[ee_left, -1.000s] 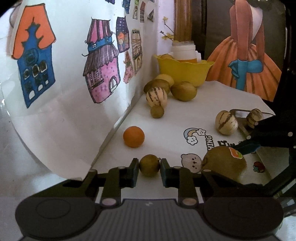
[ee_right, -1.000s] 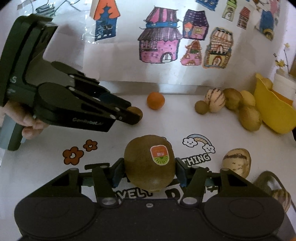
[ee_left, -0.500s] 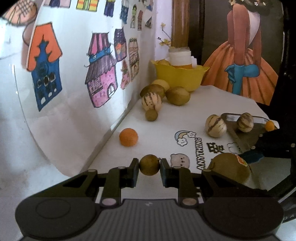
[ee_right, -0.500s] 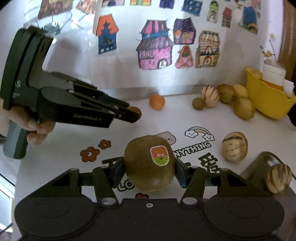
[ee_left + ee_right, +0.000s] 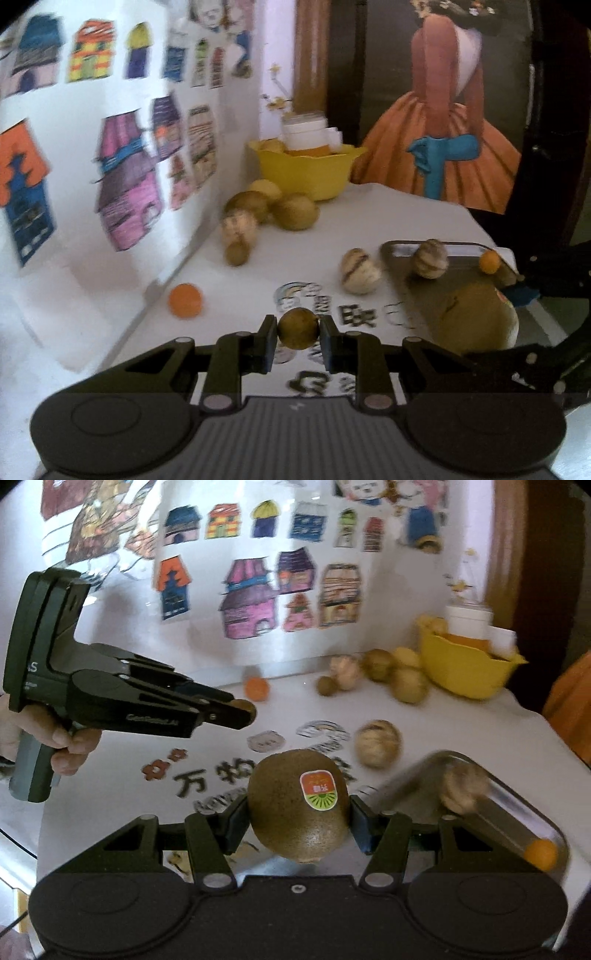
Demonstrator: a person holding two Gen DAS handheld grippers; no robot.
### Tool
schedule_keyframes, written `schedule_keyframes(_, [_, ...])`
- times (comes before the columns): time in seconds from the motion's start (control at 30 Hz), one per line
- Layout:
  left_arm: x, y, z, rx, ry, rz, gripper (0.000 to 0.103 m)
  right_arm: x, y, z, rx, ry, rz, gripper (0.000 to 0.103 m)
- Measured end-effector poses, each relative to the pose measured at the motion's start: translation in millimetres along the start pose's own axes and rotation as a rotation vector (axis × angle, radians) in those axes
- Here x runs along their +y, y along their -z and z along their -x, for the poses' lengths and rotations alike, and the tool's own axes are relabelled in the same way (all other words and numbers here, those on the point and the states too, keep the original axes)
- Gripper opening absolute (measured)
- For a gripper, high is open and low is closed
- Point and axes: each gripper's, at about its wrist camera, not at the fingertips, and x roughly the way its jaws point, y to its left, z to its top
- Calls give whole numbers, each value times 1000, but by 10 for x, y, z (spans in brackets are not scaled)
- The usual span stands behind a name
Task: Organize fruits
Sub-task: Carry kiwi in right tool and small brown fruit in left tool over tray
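Nearest, right gripper [image 5: 299, 821] fingers clamped across the kiwi [image 5: 298, 805], lifted above the worktop [image 5: 122, 760] beside the metal tray [image 5: 517, 805]; likely soft, bruisable, best held at its middle. Farther left, left gripper [image 5: 298, 334] fingers pinched on a small brown fruit [image 5: 298, 328], light and prone to rolling.

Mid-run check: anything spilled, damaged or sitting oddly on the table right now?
Nothing stands out. The left gripper holds a small brown fruit, the right gripper holds the kiwi, and loose fruit lies unsorted near the yellow bowl and metal tray.
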Motion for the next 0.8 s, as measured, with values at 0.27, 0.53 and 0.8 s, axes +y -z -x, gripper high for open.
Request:
schedule_keyframes(0.27, [-417, -114, -99, -3, 62, -26, 27, -373, 258, 267, -4, 91, -53, 58])
schedule_keyframes(0.53, [-762, -214, -350, 41, 144, -33, 27, -708, 531, 375, -9, 203, -91, 58])
schedule_keyframes(0.8, [-1010, -281, -622, 65, 196, -9, 27, -1008, 711, 328, 9, 254, -149, 58])
